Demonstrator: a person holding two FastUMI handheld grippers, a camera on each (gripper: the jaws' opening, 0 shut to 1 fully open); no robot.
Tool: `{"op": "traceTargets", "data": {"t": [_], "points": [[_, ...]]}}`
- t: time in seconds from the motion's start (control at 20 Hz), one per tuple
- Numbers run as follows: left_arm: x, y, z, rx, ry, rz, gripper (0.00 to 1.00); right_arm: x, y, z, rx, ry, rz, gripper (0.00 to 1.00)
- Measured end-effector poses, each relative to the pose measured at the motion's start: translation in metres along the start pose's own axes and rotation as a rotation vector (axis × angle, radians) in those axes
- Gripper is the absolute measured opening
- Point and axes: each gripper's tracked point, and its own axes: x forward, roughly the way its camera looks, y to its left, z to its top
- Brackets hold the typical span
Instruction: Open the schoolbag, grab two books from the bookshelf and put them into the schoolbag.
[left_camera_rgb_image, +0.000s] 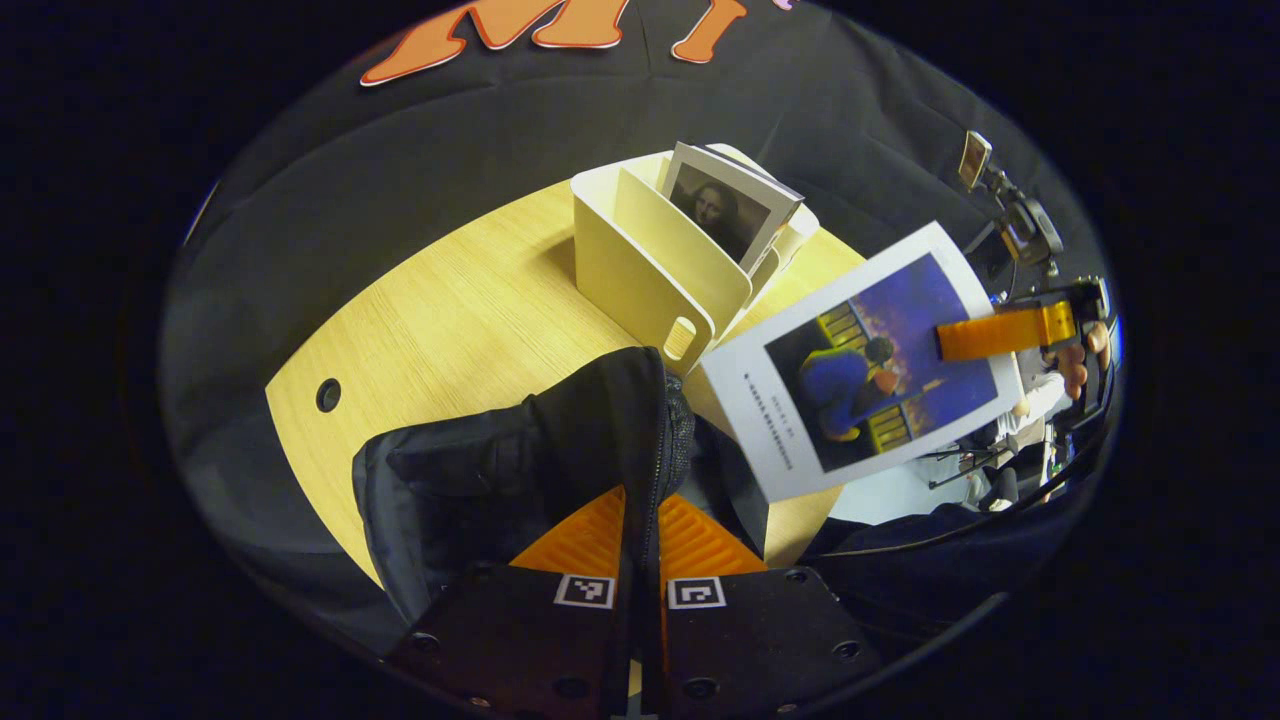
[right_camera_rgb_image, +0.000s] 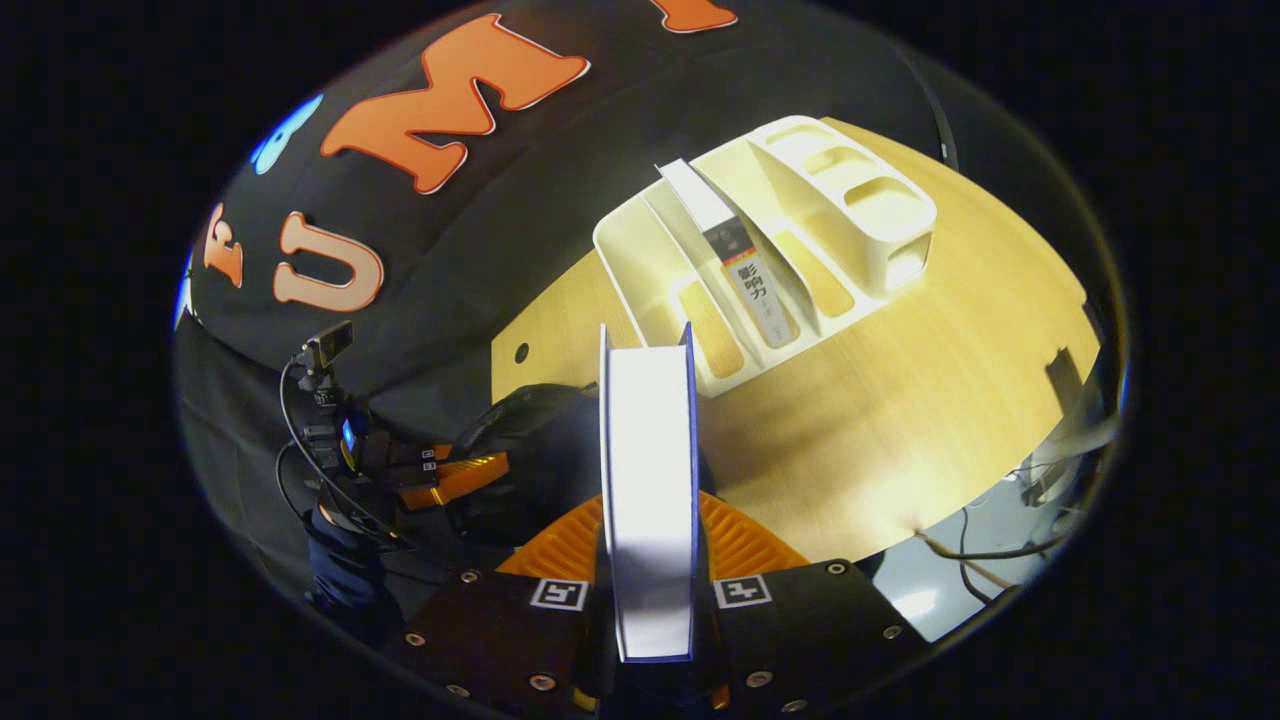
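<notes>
The black schoolbag (left_camera_rgb_image: 480, 470) stands on the wooden table (left_camera_rgb_image: 450, 310). My left gripper (left_camera_rgb_image: 640, 505) is shut on the bag's upright zipper edge. My right gripper (left_camera_rgb_image: 965, 340) is shut on a blue-covered book (left_camera_rgb_image: 870, 360), held in the air above and to the right of the bag. In the right gripper view this book (right_camera_rgb_image: 648, 470) shows edge-on between the orange fingers (right_camera_rgb_image: 745, 540) of my right gripper (right_camera_rgb_image: 650, 515). The cream bookshelf (left_camera_rgb_image: 640, 265) holds one portrait-covered book (left_camera_rgb_image: 725, 205). That book's spine (right_camera_rgb_image: 745, 270) leans in the shelf (right_camera_rgb_image: 850, 200). Farther left are the bag (right_camera_rgb_image: 530, 440) and my left gripper (right_camera_rgb_image: 460, 478).
A hand (left_camera_rgb_image: 1075, 365) holds the right gripper at the far right. A camera on a stand (left_camera_rgb_image: 1020, 215) rises behind it. The table has a cable hole (left_camera_rgb_image: 328, 395) on its left part. Cables (right_camera_rgb_image: 980, 550) run on the floor past the table's near edge.
</notes>
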Motion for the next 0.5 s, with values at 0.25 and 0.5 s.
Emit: {"op": "traceTargets", "data": {"t": [0.25, 0.5], "points": [[-0.006, 0.000, 0.009, -0.018, -0.019, 0.006, 0.06, 0.039, 0.022, -0.024, 0.044, 0.014, 0.126, 0.31], [-0.017, -0.006, 0.012, -0.024, -0.042, 0.011, 0.05, 0.078, 0.044, -0.028, 0.057, 0.023, 0.248, 0.30]]}}
